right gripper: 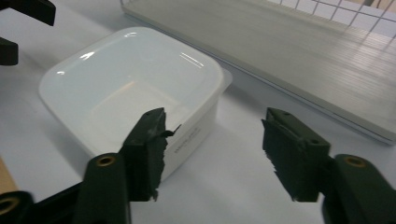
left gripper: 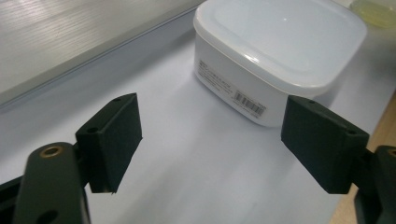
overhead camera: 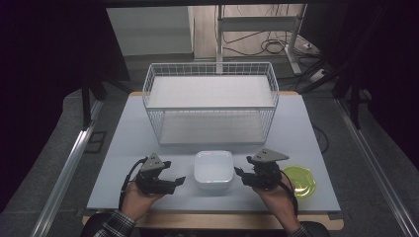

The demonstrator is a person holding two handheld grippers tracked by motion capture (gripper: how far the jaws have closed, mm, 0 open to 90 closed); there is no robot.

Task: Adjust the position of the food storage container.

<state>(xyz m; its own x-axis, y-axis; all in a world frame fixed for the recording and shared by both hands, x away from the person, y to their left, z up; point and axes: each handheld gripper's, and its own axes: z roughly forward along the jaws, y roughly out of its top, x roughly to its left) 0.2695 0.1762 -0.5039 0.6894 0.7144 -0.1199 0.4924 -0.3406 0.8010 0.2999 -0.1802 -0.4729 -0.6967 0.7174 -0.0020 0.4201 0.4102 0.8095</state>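
Note:
A white square lidded container (overhead camera: 213, 169) sits on the pale table near its front edge, between my two grippers. My left gripper (overhead camera: 174, 174) is just left of it, open, with its jaws pointing at the container's side. In the left gripper view the container (left gripper: 280, 46) lies ahead and to the right of the empty open gripper (left gripper: 212, 140). My right gripper (overhead camera: 240, 176) is just right of the container, also open. In the right gripper view the container (right gripper: 130, 88) is ahead and to the left of the open gripper (right gripper: 215, 149), with one jaw overlapping its near corner.
A white wire basket (overhead camera: 211, 101) with a shelf stands behind the container at mid table; its base (right gripper: 303, 46) also shows in the right gripper view. A yellow-green plate (overhead camera: 300, 180) lies at the front right, beside my right hand. The wooden table edge (overhead camera: 212, 221) runs along the front.

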